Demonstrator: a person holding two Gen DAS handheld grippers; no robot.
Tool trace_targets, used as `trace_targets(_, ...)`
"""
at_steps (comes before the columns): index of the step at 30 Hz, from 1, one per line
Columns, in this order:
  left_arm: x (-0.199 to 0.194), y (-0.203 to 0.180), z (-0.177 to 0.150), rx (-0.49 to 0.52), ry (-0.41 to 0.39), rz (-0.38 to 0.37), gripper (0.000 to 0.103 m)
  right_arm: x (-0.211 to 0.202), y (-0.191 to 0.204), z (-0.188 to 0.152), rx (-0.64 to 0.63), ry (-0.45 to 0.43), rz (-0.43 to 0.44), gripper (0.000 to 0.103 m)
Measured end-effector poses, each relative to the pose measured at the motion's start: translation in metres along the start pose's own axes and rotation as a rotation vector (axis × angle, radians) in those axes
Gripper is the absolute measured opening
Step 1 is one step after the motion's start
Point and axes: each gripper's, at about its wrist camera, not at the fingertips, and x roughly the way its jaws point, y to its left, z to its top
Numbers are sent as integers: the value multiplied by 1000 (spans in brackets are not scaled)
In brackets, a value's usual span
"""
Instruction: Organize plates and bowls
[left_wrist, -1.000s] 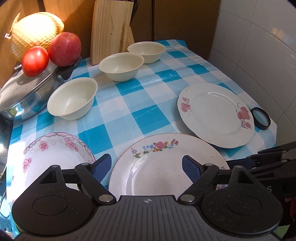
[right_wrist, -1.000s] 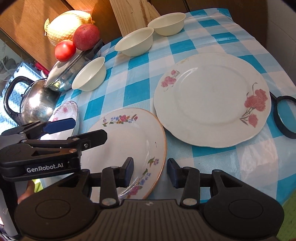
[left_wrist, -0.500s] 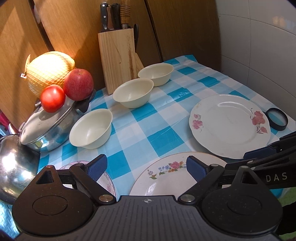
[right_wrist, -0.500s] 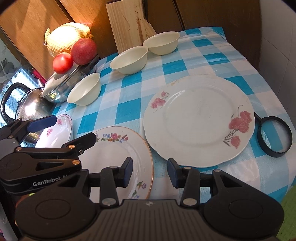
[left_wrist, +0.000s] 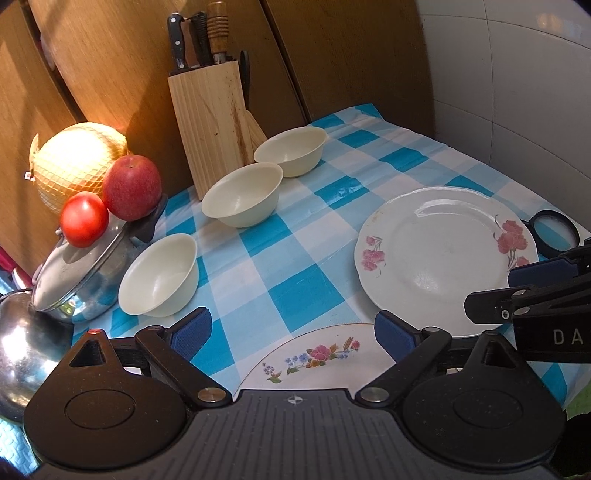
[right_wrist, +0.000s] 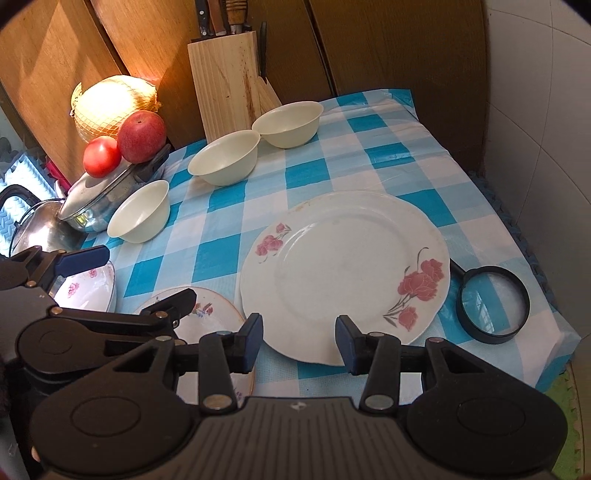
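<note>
three empty cream plastic bowls (right_wrist: 142, 218) and three flowered white plates (right_wrist: 343, 273) lie apart on the blue-checked counter (right_wrist: 399, 155). left claw (left_wrist: 291, 332) is wide, right claw (right_wrist: 299, 339) half open, both holding nothing.

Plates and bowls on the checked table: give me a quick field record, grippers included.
surface: blue-and-white checked tablecloth
bowls: three cream bowls, apart, unstacked: far, middle, near
plates: large white plate with red flowers; white plate with small mixed flowers; pink-flowered plate at left edge
left gripper: open, empty, above mixed-flower plate
right gripper: open, empty, at large plate's near rim
other: black magnifying glass right of large plate
</note>
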Motion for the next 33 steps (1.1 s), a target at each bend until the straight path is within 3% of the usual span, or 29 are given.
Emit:
trace_targets(21,33,-41,23,67,31,-7,98,-3,-40,19,-49,-38,-115,44)
trace_targets(33,43,-49,30,82,40,-16,98,14,-58,30,-64,2,-181,45)
